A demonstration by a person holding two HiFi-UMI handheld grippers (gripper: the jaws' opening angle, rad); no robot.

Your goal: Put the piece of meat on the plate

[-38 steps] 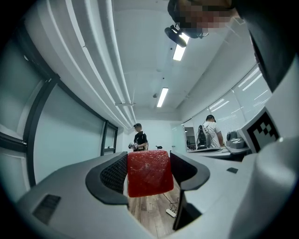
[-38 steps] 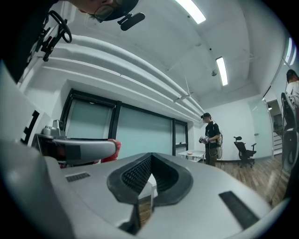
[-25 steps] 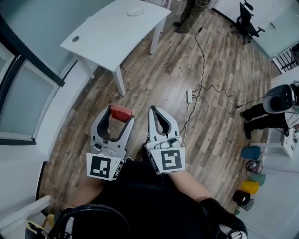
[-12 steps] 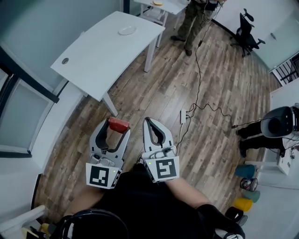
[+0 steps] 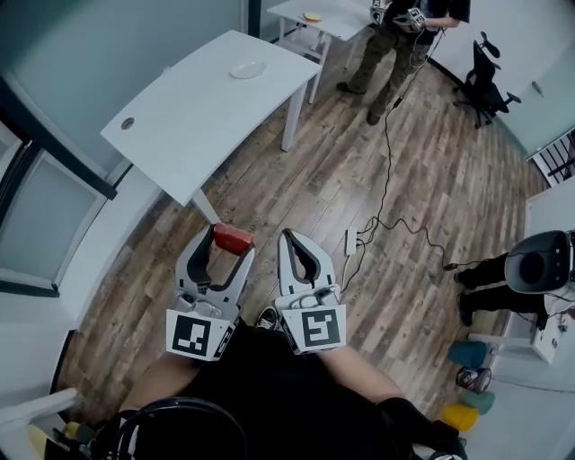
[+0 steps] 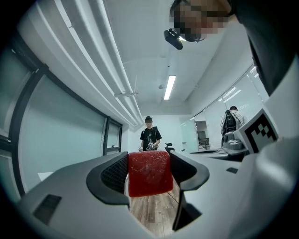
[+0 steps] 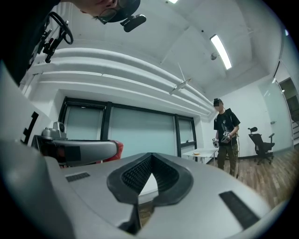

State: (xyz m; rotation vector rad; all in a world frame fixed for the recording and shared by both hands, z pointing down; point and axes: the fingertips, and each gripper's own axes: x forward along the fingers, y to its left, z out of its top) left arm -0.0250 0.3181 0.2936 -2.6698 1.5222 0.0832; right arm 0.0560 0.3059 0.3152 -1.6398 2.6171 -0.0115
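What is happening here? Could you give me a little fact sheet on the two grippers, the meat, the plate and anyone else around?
Left gripper: shut on the piece of meat, a red block clamped between its jaws
Right gripper: shut, nothing between its jaws
Plate: white, near the far end of the white table ahead
Meat on plate: not yet; it is held above the wooden floor
Other person: standing by a second table farther back

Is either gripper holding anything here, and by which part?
The left gripper holds the red rectangular piece of meat, clamped by its two opposite side faces at the jaw tips. The right gripper is shut on nothing.
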